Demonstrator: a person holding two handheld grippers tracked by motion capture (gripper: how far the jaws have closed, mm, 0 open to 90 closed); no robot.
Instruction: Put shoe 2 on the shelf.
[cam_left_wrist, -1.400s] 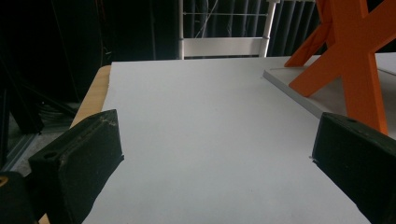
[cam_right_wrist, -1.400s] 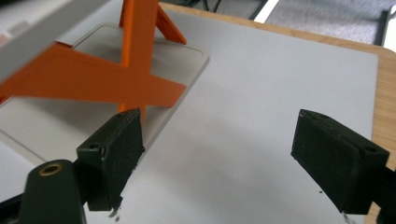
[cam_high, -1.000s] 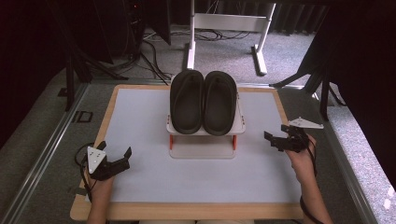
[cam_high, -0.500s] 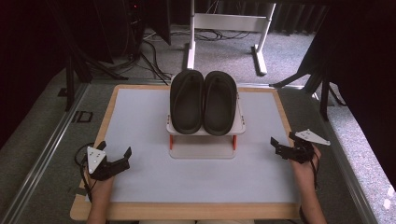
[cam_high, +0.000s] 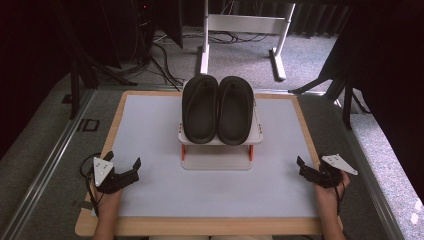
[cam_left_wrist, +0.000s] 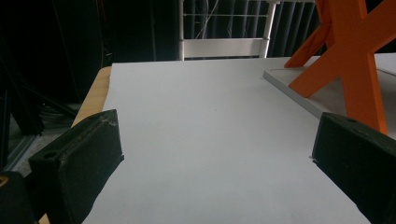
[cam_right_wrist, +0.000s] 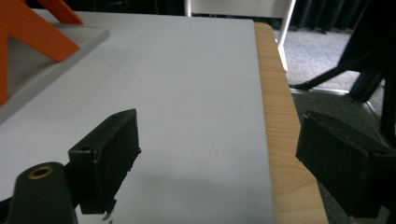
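Note:
Two black slippers (cam_high: 218, 108) lie side by side on a small white rack (cam_high: 216, 141) with orange legs (cam_left_wrist: 353, 60), at the back middle of the table. My left gripper (cam_high: 122, 160) rests at the near left of the white mat, open, with bare mat between its jaws (cam_left_wrist: 215, 154). My right gripper (cam_high: 311, 168) sits at the near right edge, also open and holding nothing (cam_right_wrist: 219, 144); its outer jaw hangs over the wooden rim. Both grippers are well apart from the rack.
The table (cam_high: 200, 226) has a white mat inside a wooden rim (cam_right_wrist: 280, 140). The rack stands on a flat grey base plate (cam_left_wrist: 299, 88). Behind the table is a white stand (cam_high: 245, 25) on the carpet, with cables and dark equipment.
The right gripper has moved back toward the person along the table's right edge. The left gripper has hardly moved. The slippers and rack are as before.

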